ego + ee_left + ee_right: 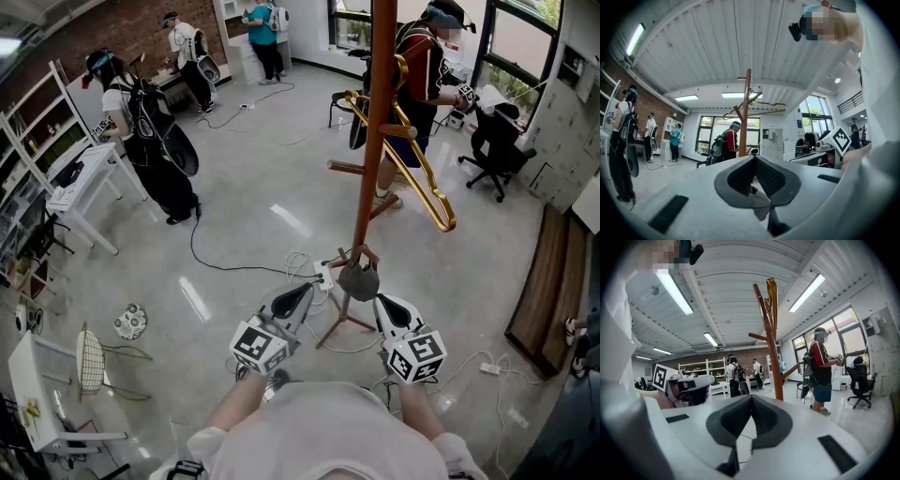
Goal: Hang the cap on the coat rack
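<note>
The brown wooden coat rack [375,141] stands right in front of me, with golden hangers [424,178] on its pegs; it also rises in the left gripper view [744,112] and the right gripper view [771,348]. A dark grey cap [359,279] shows low by the pole, just beyond both gripper tips; I cannot tell whether it hangs on a low peg or touches a gripper. My left gripper [311,285] [754,158] is shut, with a grey scrap in the gap behind its tips. My right gripper [380,302] [751,397] is shut and holds nothing visible.
Several people with backpacks stand around the room, one [427,75] close behind the rack. White tables [89,183] line the left. An office chair [497,141] stands at the right, near a wooden panel [544,281]. Cables and a power strip [324,275] lie by the rack's feet.
</note>
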The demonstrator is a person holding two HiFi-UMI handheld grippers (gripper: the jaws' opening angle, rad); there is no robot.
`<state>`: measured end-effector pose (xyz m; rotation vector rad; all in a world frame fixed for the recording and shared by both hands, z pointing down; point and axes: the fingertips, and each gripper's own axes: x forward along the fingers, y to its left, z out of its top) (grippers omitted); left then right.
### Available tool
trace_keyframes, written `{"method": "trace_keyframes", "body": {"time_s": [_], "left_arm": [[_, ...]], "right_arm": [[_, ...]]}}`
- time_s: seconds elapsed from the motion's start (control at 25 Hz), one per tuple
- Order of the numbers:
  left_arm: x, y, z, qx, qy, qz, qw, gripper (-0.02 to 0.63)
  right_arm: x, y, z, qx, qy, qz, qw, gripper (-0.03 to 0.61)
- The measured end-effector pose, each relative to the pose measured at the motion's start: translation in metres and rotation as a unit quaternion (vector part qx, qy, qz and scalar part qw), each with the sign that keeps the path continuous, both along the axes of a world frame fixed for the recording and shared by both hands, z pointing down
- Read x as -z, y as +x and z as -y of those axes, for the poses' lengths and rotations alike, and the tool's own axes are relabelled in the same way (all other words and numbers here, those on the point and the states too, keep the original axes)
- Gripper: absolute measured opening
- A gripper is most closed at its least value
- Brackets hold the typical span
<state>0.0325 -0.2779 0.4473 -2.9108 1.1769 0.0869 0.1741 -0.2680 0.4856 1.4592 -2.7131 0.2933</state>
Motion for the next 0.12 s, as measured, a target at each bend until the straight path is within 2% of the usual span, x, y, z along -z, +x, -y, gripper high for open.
{"method": "trace_keyframes", "body": {"time_s": [0.12], "left_arm": [[0.0010,0.0012,-0.0002,-0.002,0.001,0.002,1.0000,0.010]], "right_arm": [[-0.0003,-0.0002,-0.0003,0.002,0.000,-0.002,1.000,0.012]]}}
